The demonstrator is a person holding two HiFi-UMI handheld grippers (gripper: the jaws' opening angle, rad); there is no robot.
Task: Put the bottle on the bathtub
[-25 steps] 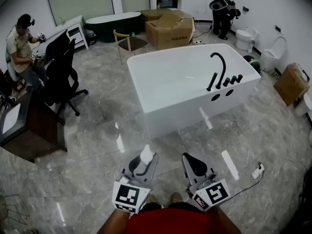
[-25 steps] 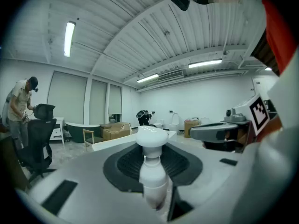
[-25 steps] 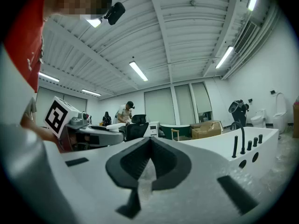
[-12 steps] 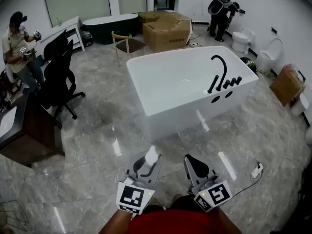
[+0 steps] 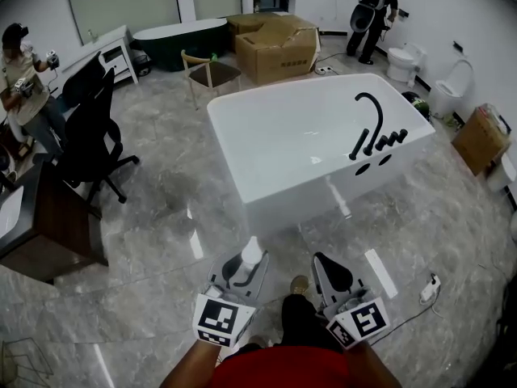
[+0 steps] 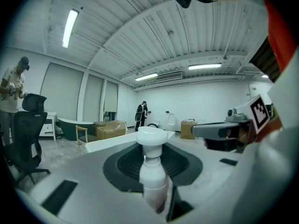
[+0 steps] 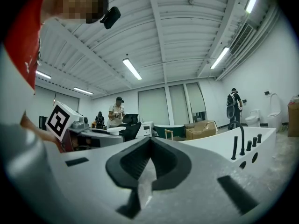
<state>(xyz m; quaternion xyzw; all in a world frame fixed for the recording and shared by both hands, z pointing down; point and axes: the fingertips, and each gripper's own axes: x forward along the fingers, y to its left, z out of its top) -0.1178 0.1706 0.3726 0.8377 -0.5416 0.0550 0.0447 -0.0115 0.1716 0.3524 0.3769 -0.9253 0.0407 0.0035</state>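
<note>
The jaws of the left gripper [image 5: 240, 272] are closed on the white bottle [image 6: 152, 176], the dark pads pinching its body low down. The neck and broad cap stand clear past the tips. The bottle's long axis runs along the jaws, cap end leading, and the whole gripper is tipped upward toward the ceiling. The right gripper [image 5: 333, 278] sits just beside it at about the same reach, its jaws pressed together with nothing between them.

Beyond both lies a stretch of grey marble floor [image 5: 161, 241], then the white bathtub [image 5: 279, 196], well apart from the bottle. The tub lies ahead and a little to the right, with its near wall facing the person. The black tap [image 5: 369, 124] is at the far right end.

Neither gripper is clearly nearer the tub, but the left carries the load. The move probably turns on bringing it forward to the near rim and levelling it so the base meets the ledge first.
</note>
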